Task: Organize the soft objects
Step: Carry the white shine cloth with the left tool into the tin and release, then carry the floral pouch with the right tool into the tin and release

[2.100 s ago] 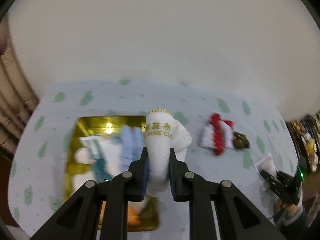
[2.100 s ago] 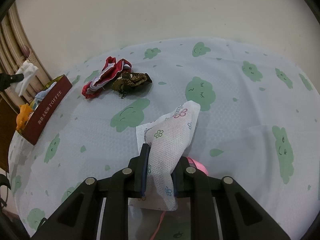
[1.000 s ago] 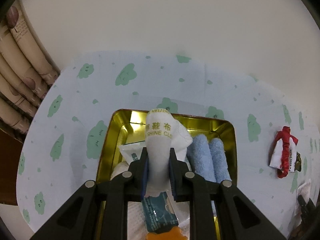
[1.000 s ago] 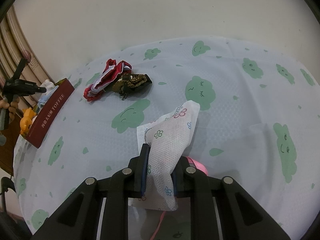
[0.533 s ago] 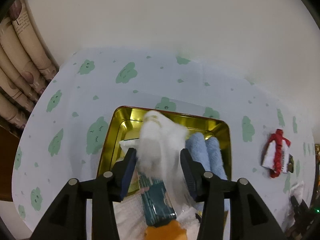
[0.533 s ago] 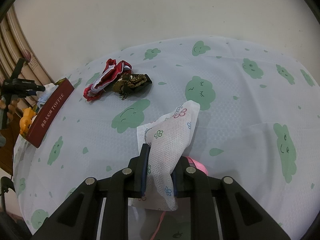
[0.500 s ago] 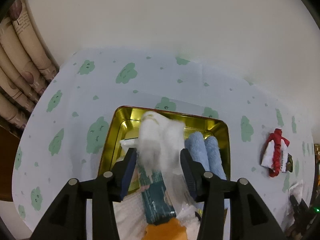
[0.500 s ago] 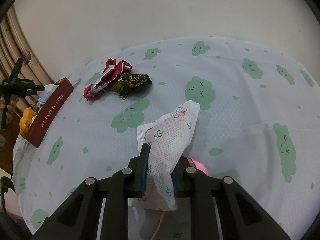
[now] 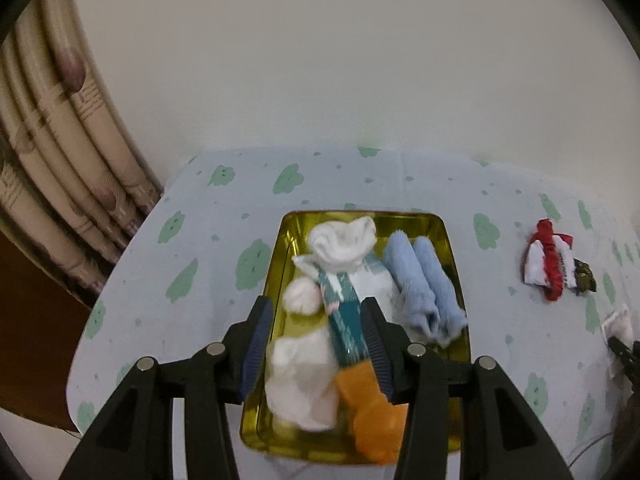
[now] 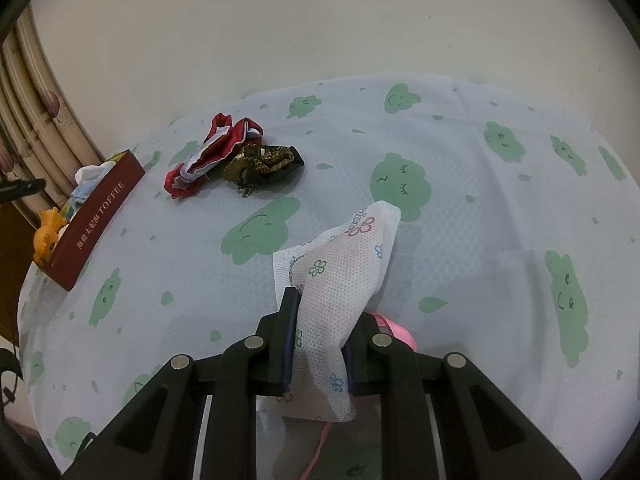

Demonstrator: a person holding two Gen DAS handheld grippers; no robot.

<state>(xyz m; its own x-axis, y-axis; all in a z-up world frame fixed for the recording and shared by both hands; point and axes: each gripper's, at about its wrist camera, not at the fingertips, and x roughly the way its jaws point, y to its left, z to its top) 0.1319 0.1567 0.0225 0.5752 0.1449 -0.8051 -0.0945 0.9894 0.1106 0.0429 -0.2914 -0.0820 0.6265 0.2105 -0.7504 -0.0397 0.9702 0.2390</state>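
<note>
Hovering over the gold tin (image 9: 454,276), the left gripper (image 9: 318,344) gapes empty.
The right gripper (image 10: 318,344) pinches a floral cloth (image 10: 340,276), its lower edge hidden; bare tablecloth (image 10: 480,200) lies upper right.

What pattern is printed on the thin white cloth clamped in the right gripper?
Small flowers in red, blue and green outline on the thin white cloth, clearest in the right wrist view.

The table (image 10: 460,152) (green-cloud cloth) bears a tin (image 10: 100,216), red cloth (image 10: 212,148) and brown scrunchie (image 10: 260,164).
</note>
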